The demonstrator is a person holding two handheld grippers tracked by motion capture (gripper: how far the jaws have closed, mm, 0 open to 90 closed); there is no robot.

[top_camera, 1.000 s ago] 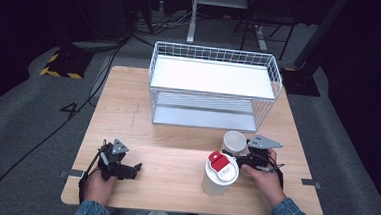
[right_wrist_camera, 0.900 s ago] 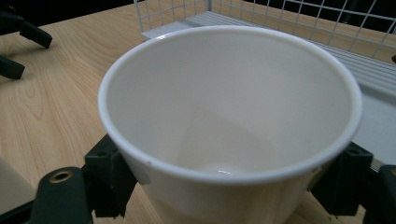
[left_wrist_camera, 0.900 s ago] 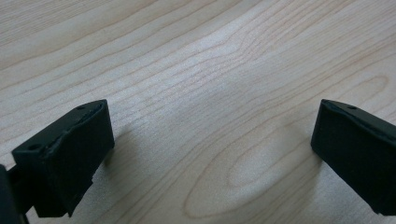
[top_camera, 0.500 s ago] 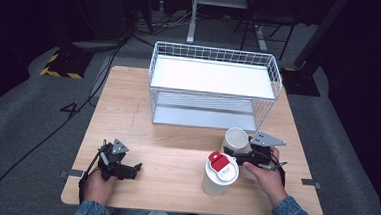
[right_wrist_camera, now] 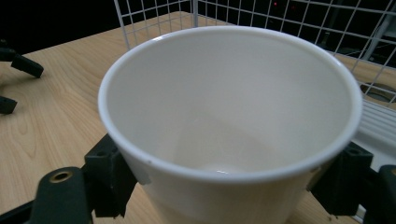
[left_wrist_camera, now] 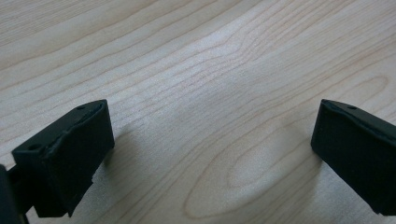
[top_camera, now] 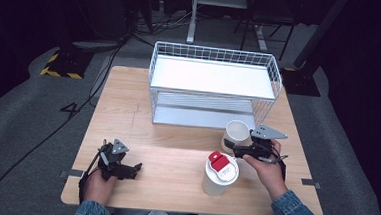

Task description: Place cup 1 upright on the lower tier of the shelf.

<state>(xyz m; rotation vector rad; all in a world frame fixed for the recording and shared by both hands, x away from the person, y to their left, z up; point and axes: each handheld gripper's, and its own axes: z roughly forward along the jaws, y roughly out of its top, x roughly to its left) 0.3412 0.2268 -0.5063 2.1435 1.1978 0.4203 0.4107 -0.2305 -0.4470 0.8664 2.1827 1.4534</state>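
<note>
Cup now nearer the rack, clamped by right gripper; left gripper idles, jaws apart; placing remains.

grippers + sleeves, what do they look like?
Both grippers, left and right, are black with blocky two-part jaws; each carries a grey three-cornered plate on top. A black cable trails from the left one. Denim-blue sleeves cover both wrists.
</note>
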